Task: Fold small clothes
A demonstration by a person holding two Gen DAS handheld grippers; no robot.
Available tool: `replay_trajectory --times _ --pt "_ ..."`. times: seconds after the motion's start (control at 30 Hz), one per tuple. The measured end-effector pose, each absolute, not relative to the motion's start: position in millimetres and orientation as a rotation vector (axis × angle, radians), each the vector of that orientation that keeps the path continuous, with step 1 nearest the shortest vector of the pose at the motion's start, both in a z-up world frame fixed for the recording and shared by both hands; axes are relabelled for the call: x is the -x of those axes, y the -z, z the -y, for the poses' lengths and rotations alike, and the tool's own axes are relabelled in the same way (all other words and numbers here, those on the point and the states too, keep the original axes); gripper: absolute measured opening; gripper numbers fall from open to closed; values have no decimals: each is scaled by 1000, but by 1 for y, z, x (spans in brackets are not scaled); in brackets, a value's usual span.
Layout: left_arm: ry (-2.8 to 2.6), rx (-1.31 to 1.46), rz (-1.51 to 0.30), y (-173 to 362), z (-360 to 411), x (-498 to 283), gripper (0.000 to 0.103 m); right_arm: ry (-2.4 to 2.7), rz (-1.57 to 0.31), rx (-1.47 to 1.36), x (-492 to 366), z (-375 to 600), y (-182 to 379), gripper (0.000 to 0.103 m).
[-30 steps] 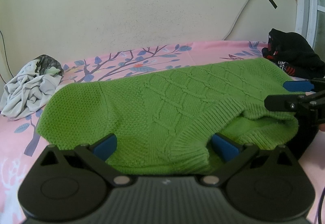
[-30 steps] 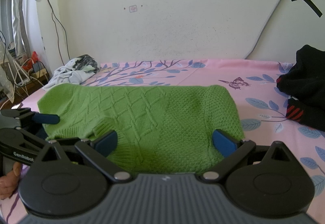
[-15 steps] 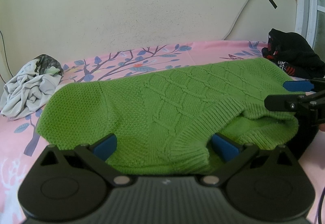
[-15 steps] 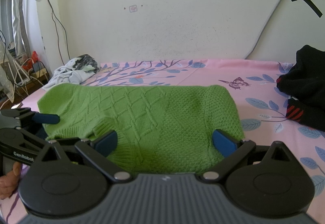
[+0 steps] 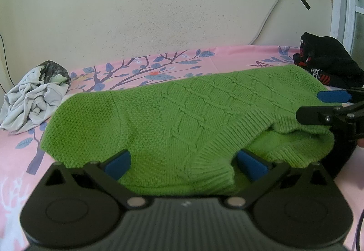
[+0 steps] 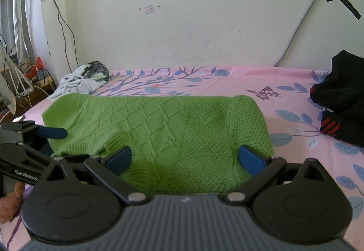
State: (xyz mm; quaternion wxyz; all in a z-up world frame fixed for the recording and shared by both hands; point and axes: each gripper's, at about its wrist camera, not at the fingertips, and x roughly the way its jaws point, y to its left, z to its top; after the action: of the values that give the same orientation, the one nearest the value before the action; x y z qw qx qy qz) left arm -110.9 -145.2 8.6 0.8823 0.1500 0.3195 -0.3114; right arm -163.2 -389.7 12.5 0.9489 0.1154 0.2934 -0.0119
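Note:
A green knit sweater (image 5: 182, 119) lies across the pink bed, partly folded, with a ribbed hem lying over its near part. It also shows in the right wrist view (image 6: 173, 132). My left gripper (image 5: 185, 163) is open, its blue pads spread either side of the sweater's near edge. My right gripper (image 6: 184, 159) is open the same way over the sweater's near right part. Each gripper shows at the edge of the other's view.
A crumpled grey-white garment (image 5: 34, 98) lies at the back left of the bed (image 6: 227, 78). A black garment with red marks (image 6: 341, 101) lies at the right. The wall is just behind the bed. Cables and clutter stand off the left edge (image 6: 27, 82).

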Motion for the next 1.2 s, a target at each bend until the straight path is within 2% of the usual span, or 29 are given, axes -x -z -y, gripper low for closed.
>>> replay_trajectory --times 1.2 --pt "650 -308 -660 -10 144 111 103 15 -615 -193 159 394 -11 94"
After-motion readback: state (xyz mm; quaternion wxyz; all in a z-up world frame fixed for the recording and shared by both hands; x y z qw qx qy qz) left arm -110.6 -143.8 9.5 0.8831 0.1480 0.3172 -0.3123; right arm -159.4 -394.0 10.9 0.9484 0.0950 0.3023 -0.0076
